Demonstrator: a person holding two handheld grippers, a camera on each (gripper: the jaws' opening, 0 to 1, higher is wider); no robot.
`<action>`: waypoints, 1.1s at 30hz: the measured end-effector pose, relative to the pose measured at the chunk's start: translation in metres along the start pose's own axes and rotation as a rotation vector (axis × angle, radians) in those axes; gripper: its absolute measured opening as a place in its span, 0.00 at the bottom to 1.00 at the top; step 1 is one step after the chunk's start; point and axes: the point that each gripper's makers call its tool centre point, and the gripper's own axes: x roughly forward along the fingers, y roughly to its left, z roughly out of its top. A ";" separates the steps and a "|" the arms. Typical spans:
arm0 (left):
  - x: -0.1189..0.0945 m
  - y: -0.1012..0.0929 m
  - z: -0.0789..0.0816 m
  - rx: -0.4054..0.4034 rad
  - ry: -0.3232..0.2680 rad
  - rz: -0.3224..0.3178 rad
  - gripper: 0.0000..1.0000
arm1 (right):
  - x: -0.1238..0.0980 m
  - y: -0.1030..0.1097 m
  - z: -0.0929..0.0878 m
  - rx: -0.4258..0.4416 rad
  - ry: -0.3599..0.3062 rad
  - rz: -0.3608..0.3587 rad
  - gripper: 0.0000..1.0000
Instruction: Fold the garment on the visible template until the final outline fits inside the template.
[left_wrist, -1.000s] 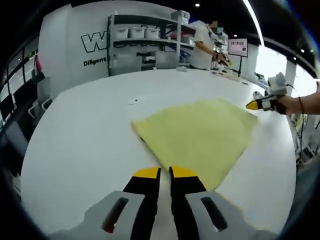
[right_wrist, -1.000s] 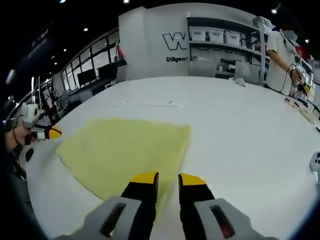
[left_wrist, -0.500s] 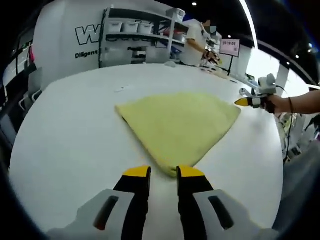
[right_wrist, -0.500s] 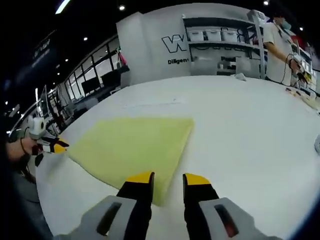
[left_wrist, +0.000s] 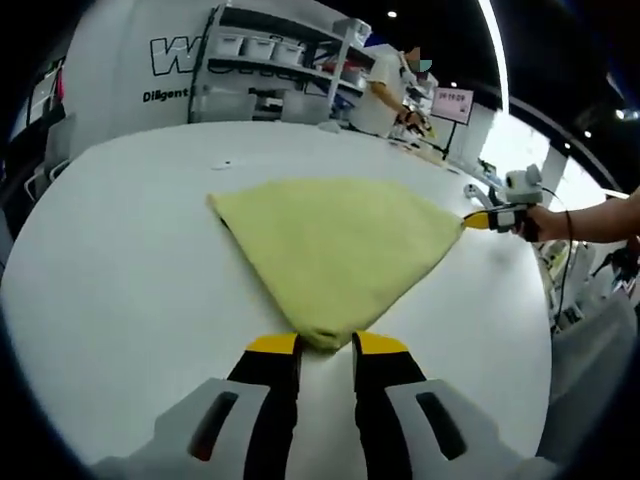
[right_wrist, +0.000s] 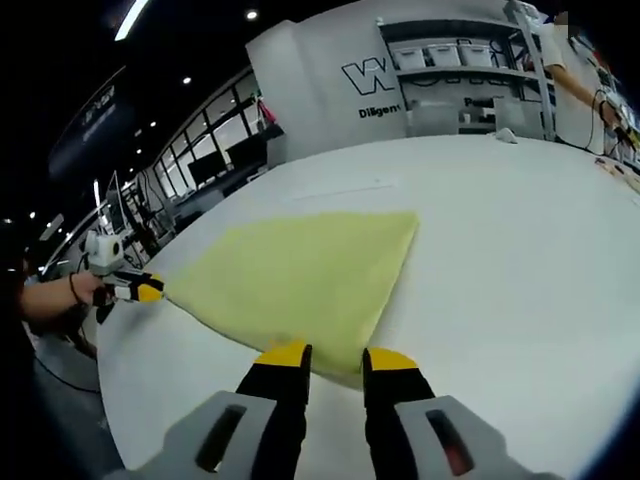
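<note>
A yellow garment (left_wrist: 335, 240) lies folded flat, roughly triangular, on the round white table (left_wrist: 120, 290). In the left gripper view my left gripper (left_wrist: 326, 347) is open, and the garment's near corner lies just at the gap between its yellow tips. My right gripper (left_wrist: 482, 219), held by a hand, sits at the garment's right corner. In the right gripper view the garment (right_wrist: 300, 280) spreads ahead, its near edge reaching between the tips of my open right gripper (right_wrist: 337, 356). The left gripper (right_wrist: 138, 291) shows at the garment's far left corner.
The table edge curves close on the right (left_wrist: 545, 330) in the left gripper view. Behind the table stand shelves with bins (left_wrist: 270, 65) and a person (left_wrist: 385, 85). A small mark (left_wrist: 222, 164) sits on the table beyond the garment. Dark office space (right_wrist: 190, 160) lies off the left.
The left jaws were nearly together over the garment's corner and have spread apart. The right jaws widened a little too. Both cameras shifted; the garment lies flat.
</note>
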 end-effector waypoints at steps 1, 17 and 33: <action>0.002 0.001 0.000 -0.002 0.004 -0.002 0.13 | 0.001 -0.001 0.000 0.007 0.006 0.002 0.12; -0.015 0.004 0.012 0.283 0.016 -0.099 0.00 | -0.003 -0.009 0.005 -0.061 0.041 -0.042 0.00; -0.015 0.007 -0.003 0.495 0.096 -0.081 0.00 | -0.002 -0.013 -0.014 -0.147 0.180 -0.103 0.00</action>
